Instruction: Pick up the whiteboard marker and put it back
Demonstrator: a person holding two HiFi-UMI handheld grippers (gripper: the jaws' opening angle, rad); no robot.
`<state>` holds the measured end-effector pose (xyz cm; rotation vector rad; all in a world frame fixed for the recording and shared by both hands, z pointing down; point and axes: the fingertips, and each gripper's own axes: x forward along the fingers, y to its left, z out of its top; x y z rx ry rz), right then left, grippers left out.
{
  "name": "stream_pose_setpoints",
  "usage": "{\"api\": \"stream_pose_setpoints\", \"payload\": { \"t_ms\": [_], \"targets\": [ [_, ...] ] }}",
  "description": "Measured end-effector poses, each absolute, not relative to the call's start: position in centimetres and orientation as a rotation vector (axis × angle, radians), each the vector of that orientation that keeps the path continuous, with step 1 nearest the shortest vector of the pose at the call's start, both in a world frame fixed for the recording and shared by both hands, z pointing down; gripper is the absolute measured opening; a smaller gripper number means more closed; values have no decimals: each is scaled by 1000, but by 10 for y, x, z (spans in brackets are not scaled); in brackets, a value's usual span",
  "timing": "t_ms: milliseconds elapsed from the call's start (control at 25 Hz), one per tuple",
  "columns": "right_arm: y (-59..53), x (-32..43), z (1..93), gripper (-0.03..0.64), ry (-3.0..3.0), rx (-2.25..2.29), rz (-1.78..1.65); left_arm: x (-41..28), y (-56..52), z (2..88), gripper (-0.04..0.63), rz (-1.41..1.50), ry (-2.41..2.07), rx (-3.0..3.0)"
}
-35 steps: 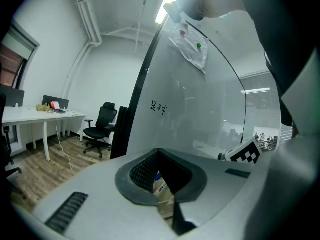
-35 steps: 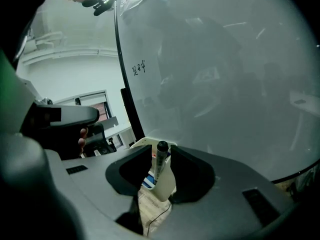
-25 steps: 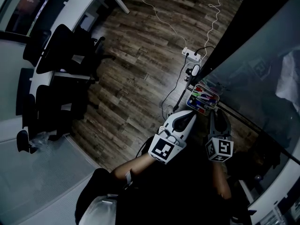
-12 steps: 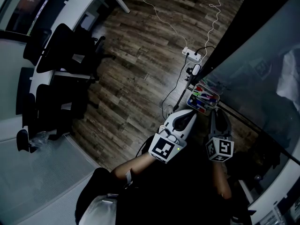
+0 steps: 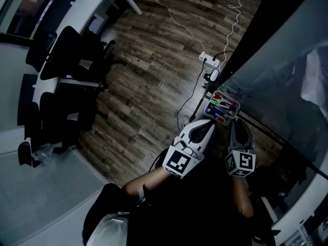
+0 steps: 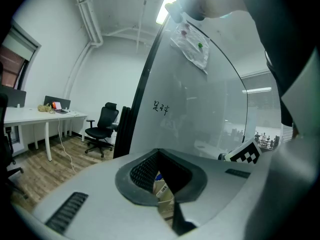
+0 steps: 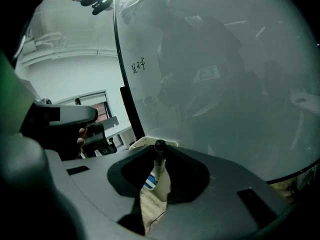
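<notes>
The whiteboard point(image 5: 287, 60) stood before me, the marker tray point(image 5: 221, 108) against its edge. My left hand-held gripper point(image 6: 165, 184) was pressed together, empty. My right hand-held gripper point(image 7: 158, 176) pinched the whiteboard marker point(image 7: 159, 156) upright near that tray.

Black office chairs point(image 5: 69, 55) stand at ten o'clock beside a white desk point(image 5: 87, 1). A power strip point(image 5: 211, 61) lies on the wooden floor point(image 5: 148, 86) at one o'clock.

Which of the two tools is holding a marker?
The right tool: a whiteboard marker with a black end stands upright, pinched between its jaws. The left tool has nothing between its jaws.
</notes>
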<state>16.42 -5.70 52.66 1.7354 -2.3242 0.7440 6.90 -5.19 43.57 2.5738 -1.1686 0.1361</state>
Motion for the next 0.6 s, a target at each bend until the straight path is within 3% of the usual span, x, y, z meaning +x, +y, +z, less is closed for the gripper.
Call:
{"api": "stream_pose_setpoints", "payload": {
  "t_ms": [600],
  "targets": [
    [-51,160,514,78,-2362,1737,700,63,-44,431,7,128,-1183,2593]
  ]
}}
